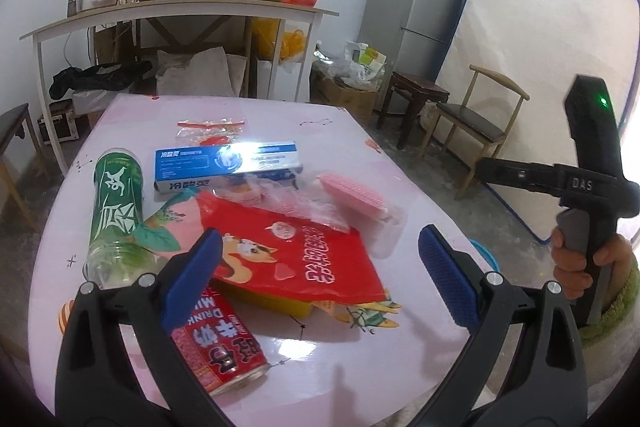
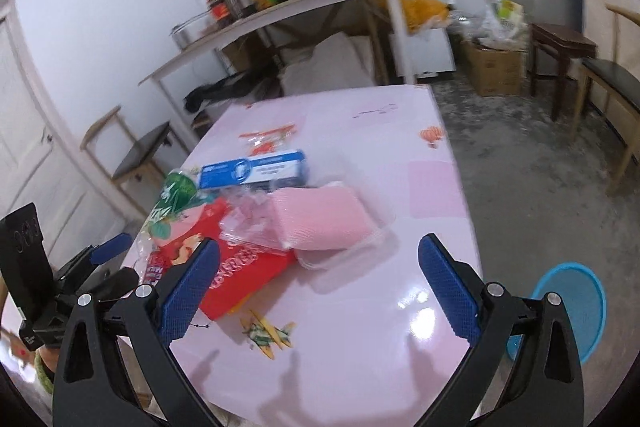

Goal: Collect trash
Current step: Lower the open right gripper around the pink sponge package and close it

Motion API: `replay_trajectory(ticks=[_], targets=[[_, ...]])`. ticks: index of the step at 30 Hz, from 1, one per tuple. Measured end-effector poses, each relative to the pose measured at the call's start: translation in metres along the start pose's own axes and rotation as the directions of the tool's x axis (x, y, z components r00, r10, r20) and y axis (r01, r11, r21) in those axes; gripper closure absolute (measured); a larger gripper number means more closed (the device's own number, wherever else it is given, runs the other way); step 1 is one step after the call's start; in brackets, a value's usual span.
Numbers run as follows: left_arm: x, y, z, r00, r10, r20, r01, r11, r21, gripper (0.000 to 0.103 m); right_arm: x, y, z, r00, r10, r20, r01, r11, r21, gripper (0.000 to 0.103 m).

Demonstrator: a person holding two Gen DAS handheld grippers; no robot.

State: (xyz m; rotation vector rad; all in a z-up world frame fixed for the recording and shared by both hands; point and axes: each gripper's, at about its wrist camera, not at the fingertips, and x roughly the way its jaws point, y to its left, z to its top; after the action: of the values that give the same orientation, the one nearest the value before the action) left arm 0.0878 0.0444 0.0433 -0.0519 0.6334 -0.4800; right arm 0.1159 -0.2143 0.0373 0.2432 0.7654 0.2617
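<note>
Trash lies on a pink table (image 1: 332, 339): a red snack bag (image 1: 296, 255), a red drink can (image 1: 222, 343), a green-labelled plastic bottle (image 1: 118, 211) on its side, a blue and white box (image 1: 228, 165), a pink sponge in clear wrapping (image 2: 324, 221), and a small clear wrapper with red print (image 1: 210, 131). My left gripper (image 1: 320, 275) is open and empty, hovering above the red bag and can. My right gripper (image 2: 318, 285) is open and empty above the table's near right part, just short of the sponge. A blue bin (image 2: 572, 311) stands on the floor at the table's right.
Behind the table stands a white shelf table (image 1: 180, 13) with a cooker and jars. A fridge (image 1: 416, 7), a mattress, a dark stool (image 1: 416, 95) and wooden chairs (image 1: 480, 123) are at the right. Boxes and bags sit on the floor.
</note>
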Motion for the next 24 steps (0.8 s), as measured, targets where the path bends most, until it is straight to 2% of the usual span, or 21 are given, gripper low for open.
replay_trajectory(ticks=[3,6,9,13,17,18,23,24], targets=[[0.000,0.007,-0.003,1.000,0.003,0.013,-0.003,1.000,-0.015,0.009,0.022,0.012,0.005,0.999,-0.004,-0.037,0.002,0.998,-0.065,0.009],[-0.001,0.015,-0.006,1.000,0.000,0.016,0.001,0.999,-0.034,0.009,0.048,0.027,0.006,0.996,-0.022,-0.089,0.010,0.991,-0.133,0.015],[-0.001,0.021,-0.009,1.000,-0.008,0.012,0.009,0.999,-0.044,0.009,0.072,0.032,0.007,0.991,-0.021,-0.130,0.000,0.988,-0.155,0.021],[0.002,0.027,-0.010,0.999,-0.035,0.007,0.035,0.998,-0.056,0.009,0.089,0.036,0.007,0.985,-0.068,-0.158,0.037,0.981,-0.189,0.032],[0.003,0.028,-0.012,0.999,-0.045,0.011,0.046,0.998,-0.038,0.009,0.095,0.037,0.006,0.980,-0.091,-0.175,0.056,0.979,-0.197,0.051],[0.002,0.028,-0.012,0.999,-0.046,0.014,0.047,0.998,-0.034,0.010,0.095,0.037,0.006,0.980,-0.092,-0.177,0.057,0.980,-0.192,0.053],[0.003,0.033,-0.013,0.998,-0.068,0.007,0.069,0.997,-0.044,0.023,0.088,0.027,0.008,0.981,-0.072,-0.179,0.051,0.991,-0.120,0.079],[0.004,0.034,-0.013,0.997,-0.076,0.000,0.076,0.996,-0.053,0.026,0.087,0.025,0.009,0.982,-0.070,-0.175,0.052,0.993,-0.108,0.082]])
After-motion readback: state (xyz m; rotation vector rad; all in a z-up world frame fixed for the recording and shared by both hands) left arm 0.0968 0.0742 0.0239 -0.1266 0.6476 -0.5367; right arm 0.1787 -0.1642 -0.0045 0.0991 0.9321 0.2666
